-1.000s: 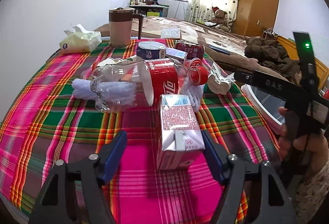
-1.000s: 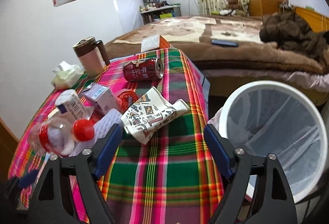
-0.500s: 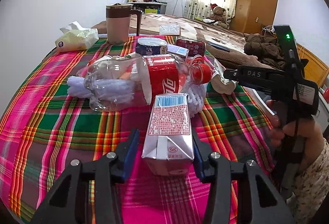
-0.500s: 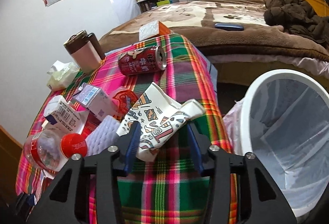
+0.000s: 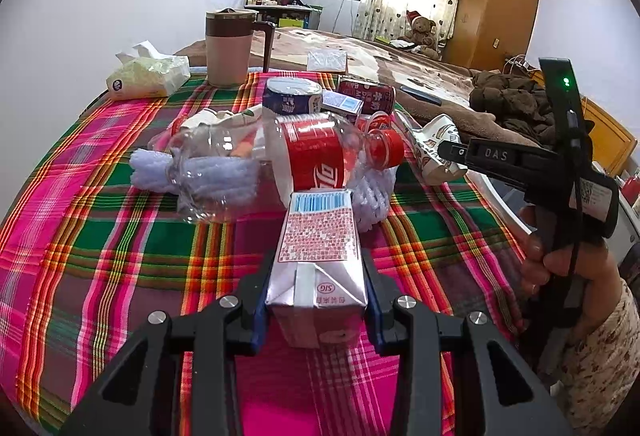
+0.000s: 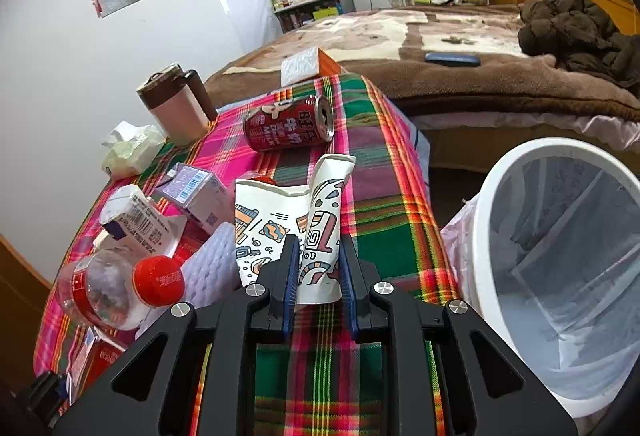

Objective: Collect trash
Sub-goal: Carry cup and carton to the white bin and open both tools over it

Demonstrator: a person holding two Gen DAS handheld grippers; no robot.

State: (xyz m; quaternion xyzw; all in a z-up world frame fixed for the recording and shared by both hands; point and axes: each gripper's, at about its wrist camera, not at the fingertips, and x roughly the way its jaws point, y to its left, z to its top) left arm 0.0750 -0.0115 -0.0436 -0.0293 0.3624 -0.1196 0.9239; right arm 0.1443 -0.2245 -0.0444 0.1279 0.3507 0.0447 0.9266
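Left fingers: the left gripper [image 5: 316, 300] is closed on a drink carton [image 5: 318, 260], blue pads pressed to both its sides; the carton's base faces the camera and it stands over the plaid surface [image 5: 100, 256].
Right fingers: the right gripper [image 6: 318, 276] is clamped on a crumpled patterned paper cup [image 6: 304, 220], squeezing its lower end; the cup's flattened mouth points away, toward the far end of the surface.
Trash bin: a white bin [image 6: 560, 276] with a clear liner stands just beside the surface's right edge, near the right gripper, its mouth open to the camera.
Trash on the surface: a clear cola bottle [image 5: 280, 160] with a red cap lies on its side just beyond the carton, over a white foam sleeve [image 5: 192, 176]; a red milk can [image 6: 288, 124] lies on its side farther back; a purple carton [image 6: 196, 192] and another small carton [image 6: 136, 216] sit to the left of the cup.
Other things: a lidded mug [image 5: 230, 48] and a tissue pack [image 5: 148, 76] stand at the far left edge.
Right hand: seen from the left wrist view, the right hand [image 5: 560, 264] holds its gripper's handle at the surface's right side.
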